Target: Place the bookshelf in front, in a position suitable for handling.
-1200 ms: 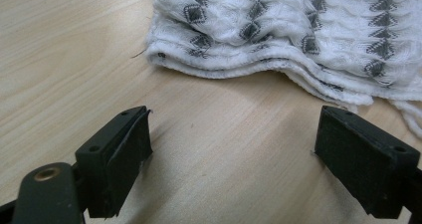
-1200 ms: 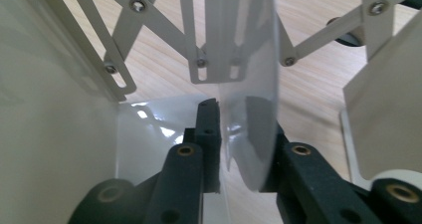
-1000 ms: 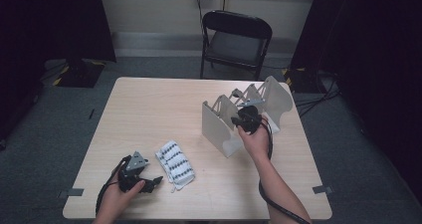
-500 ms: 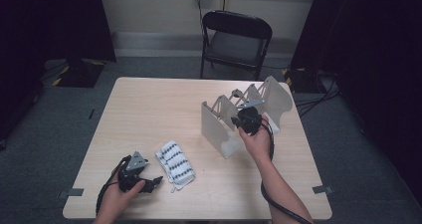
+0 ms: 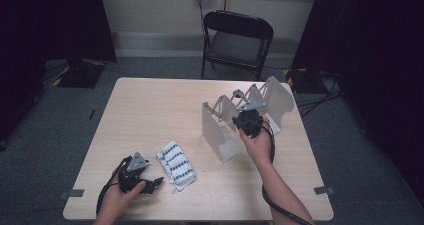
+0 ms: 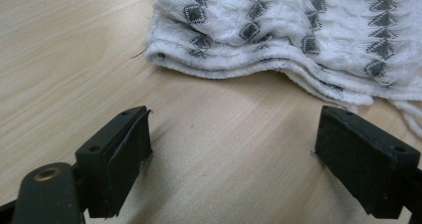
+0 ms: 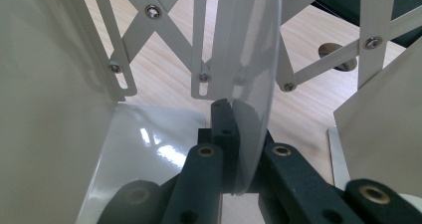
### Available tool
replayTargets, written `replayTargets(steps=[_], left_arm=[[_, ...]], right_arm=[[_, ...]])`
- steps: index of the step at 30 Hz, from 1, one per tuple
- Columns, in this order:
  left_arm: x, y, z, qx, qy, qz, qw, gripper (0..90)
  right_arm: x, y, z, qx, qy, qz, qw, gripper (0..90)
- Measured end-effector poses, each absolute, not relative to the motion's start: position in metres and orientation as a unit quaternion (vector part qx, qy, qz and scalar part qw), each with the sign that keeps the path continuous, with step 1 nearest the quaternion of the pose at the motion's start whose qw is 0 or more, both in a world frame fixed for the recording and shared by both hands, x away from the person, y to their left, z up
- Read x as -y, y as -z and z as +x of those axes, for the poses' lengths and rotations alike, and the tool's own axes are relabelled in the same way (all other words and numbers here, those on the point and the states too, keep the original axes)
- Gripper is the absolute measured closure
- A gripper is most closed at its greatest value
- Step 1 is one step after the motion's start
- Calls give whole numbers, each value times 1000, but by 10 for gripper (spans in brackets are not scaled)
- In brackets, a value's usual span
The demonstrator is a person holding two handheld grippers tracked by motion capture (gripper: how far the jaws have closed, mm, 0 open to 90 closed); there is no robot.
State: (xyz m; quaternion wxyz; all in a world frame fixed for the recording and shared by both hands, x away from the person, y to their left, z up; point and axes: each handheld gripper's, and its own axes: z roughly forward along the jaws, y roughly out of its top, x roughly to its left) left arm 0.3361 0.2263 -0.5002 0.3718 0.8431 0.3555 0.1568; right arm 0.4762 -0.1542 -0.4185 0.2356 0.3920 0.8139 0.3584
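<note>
White metal expanding file rack (image 5: 235, 130) with scissor-linked divider plates stands on the right half of the pale wooden counter (image 5: 150, 110). Right tool (image 7: 234, 149) is pressed together on the lower edge of the rack's thin middle divider plate (image 7: 249, 84), with one black jaw on each side of it. Left tool (image 6: 234, 159) rests low on the counter near its front left edge, jaws spread with bare wood between them, just short of a folded white knitted cloth with grey diamond pattern (image 6: 298, 30).
</note>
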Motion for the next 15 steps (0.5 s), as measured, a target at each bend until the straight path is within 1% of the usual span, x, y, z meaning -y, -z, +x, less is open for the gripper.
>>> replayTargets(steps=[7,12,15], left_arm=[[-226,500,337,-360,-157,842,371,141],[-227,497,339,-378,-165,836,363,179],[-228,491,339,-389,-166,820,387,180]], right_arm=[[153,417,474,-812,-360,392,240,888],[154,416,474,-811,-363,389,244,888],[154,416,473,-809,-365,387,248,887]])
